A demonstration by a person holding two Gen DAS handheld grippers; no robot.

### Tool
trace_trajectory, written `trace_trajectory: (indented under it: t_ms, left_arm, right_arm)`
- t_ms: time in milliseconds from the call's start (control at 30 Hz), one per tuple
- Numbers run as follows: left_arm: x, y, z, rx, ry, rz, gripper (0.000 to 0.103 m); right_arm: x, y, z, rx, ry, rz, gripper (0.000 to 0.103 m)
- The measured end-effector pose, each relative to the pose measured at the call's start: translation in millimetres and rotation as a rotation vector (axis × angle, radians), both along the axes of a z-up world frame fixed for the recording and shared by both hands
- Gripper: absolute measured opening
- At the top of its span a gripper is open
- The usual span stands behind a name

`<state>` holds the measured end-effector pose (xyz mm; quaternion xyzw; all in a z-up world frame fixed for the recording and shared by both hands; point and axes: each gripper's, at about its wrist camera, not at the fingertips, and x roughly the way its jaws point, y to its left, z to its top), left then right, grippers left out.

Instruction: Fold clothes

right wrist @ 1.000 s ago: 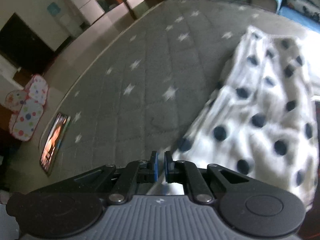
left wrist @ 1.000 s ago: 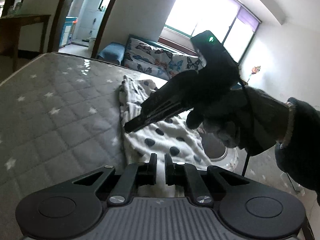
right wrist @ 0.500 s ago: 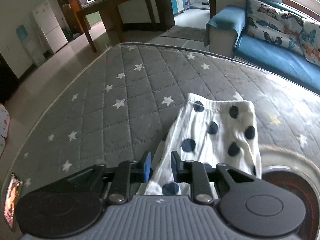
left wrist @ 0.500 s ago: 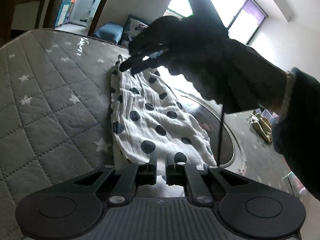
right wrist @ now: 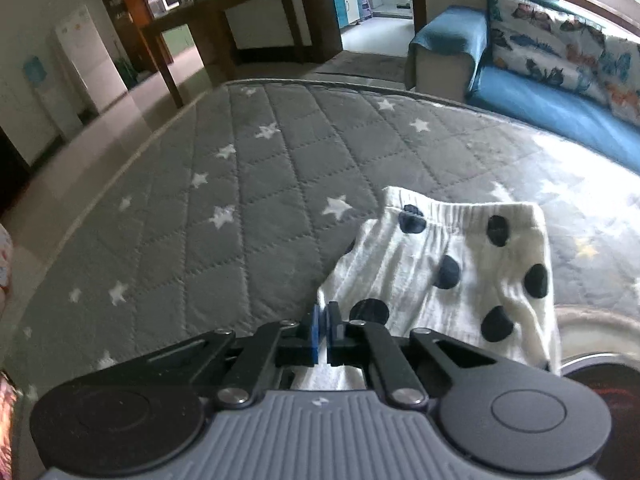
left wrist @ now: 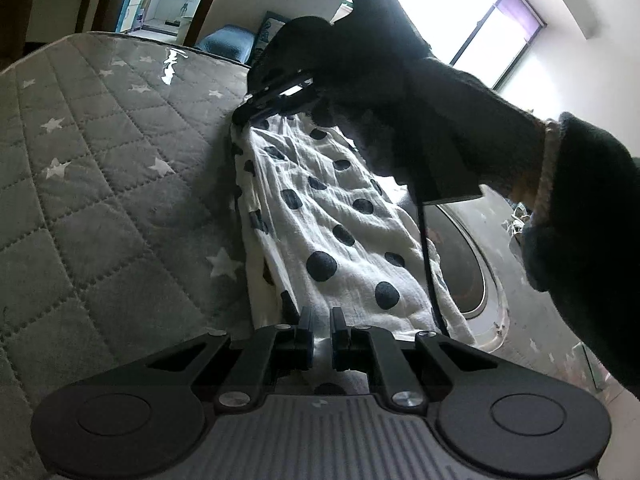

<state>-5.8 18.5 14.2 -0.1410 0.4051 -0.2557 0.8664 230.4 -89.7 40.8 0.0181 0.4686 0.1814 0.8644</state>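
L gripper (left wrist: 321, 328) jaws nearly shut at near hem of polka-dot garment (left wrist: 332, 216) on star-quilted mattress (left wrist: 100, 184); R gripper (left wrist: 276, 98), in gloved hand (left wrist: 420, 92), at far end of cloth

Polka-dot garment (left wrist: 332, 216) far end hidden behind gloved hand (left wrist: 400, 92); sofa (right wrist: 532, 92) cut off at frame edge

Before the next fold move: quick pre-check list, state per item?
1. Right tool shut on cloth edge: ok; fingers nearly together at the polka-dot garment's left edge.
2. Left tool grip: cannot tell; narrow gap, cloth at the tips.
3. Garment flat on the star-quilted mattress: ok, lightly wrinkled.
4. Far end with elastic band squared: ok.
5. Right tool's cable off the cloth: not ok, it hangs across the garment.
6. Round object beside the garment: not ok, cloth overlaps it.
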Motion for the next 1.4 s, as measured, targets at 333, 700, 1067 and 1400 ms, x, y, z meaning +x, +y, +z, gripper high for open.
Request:
trace_trajectory:
  t_ms: [333, 700, 1067, 1400]
  left_arm:
    - [-1.0, -2.5, 5.8, -0.003, -0.004, 0.004, 0.010]
    - [5.1, -13.2, 7.0, 0.003, -0.003, -0.009, 0.011]
    - [5.8, -9.1, 0.8, 0.004, 0.010, -0.012, 0.011]
    - [-0.1, -9.3, 10.3, 0.009, -0.013, -0.011, 0.013]
  right_arm:
    - [-4.7, -40.9, 28.4, 0.051, -0.019, 0.005, 0.012]
    - [5.8, -95.1, 5.3, -0.042, 0.033, -0.089, 0.012]
    - [23.4, -93.5, 1.6, -0.079, -0.032, -0.086, 0.012]
    - [-20.6, -103.4, 29.7, -0.107, -0.057, -0.014, 0.021]
